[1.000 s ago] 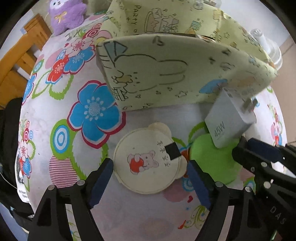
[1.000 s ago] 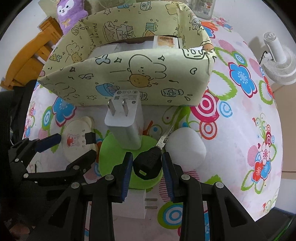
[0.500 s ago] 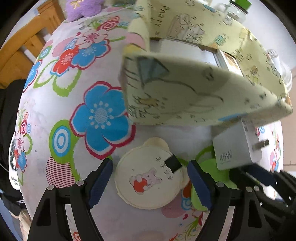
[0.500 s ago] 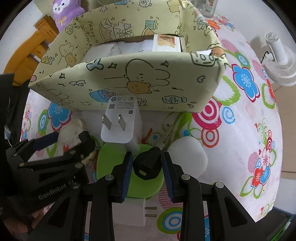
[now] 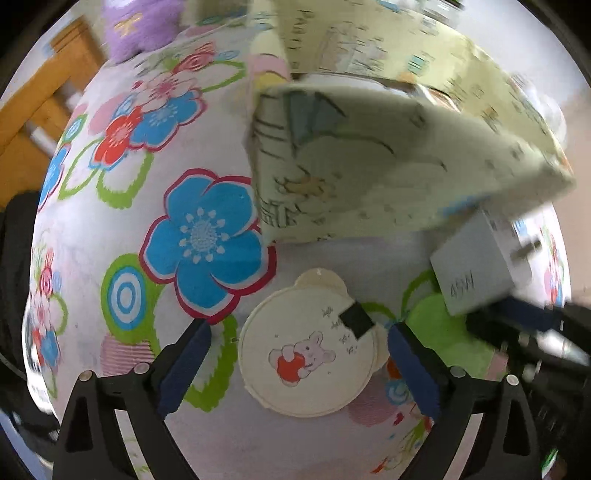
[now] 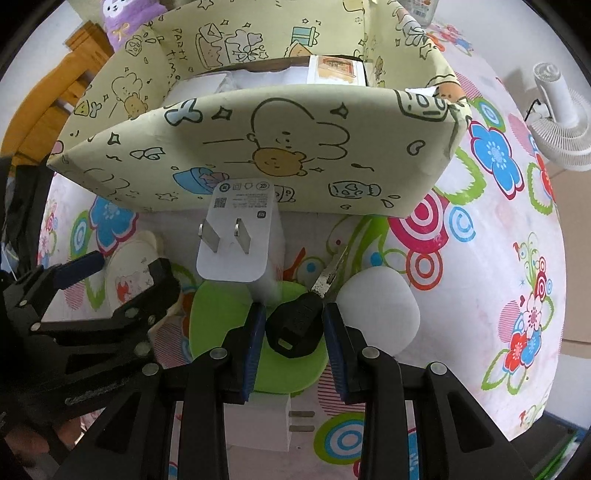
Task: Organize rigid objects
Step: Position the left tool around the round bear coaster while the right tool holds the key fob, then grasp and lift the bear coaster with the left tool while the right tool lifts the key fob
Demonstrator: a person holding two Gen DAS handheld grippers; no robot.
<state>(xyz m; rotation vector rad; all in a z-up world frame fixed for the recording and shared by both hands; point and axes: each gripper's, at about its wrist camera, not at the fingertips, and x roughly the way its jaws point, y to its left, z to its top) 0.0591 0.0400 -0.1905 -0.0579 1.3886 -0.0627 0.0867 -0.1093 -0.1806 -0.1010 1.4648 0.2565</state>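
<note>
A round cream bear-eared disc (image 5: 310,354) with a bear picture lies on the flowered tablecloth (image 5: 110,229). My left gripper (image 5: 299,354) straddles it, jaws opening, and the blue pads (image 5: 184,365) stand clear of its rim. My right gripper (image 6: 293,310) is shut on the black head of a key (image 6: 291,332), above a green round lid (image 6: 218,325). A white 45W charger (image 6: 236,236) leans against the yellow cartoon-print box (image 6: 258,147). In the left wrist view the charger (image 5: 476,269) and box (image 5: 369,166) are blurred.
A white rounded object (image 6: 380,310) lies right of the key, and a second white plug (image 6: 258,421) lies under my right gripper. The box holds white packets (image 6: 258,79). A purple plush toy (image 6: 122,22), wooden furniture (image 6: 48,110) and a white fan (image 6: 557,122) stand around the table.
My left gripper has drifted along the table and sunk a little toward the disc, and its jaws have spread slightly wider. The right gripper keeps its hold on the key, barely moved.
</note>
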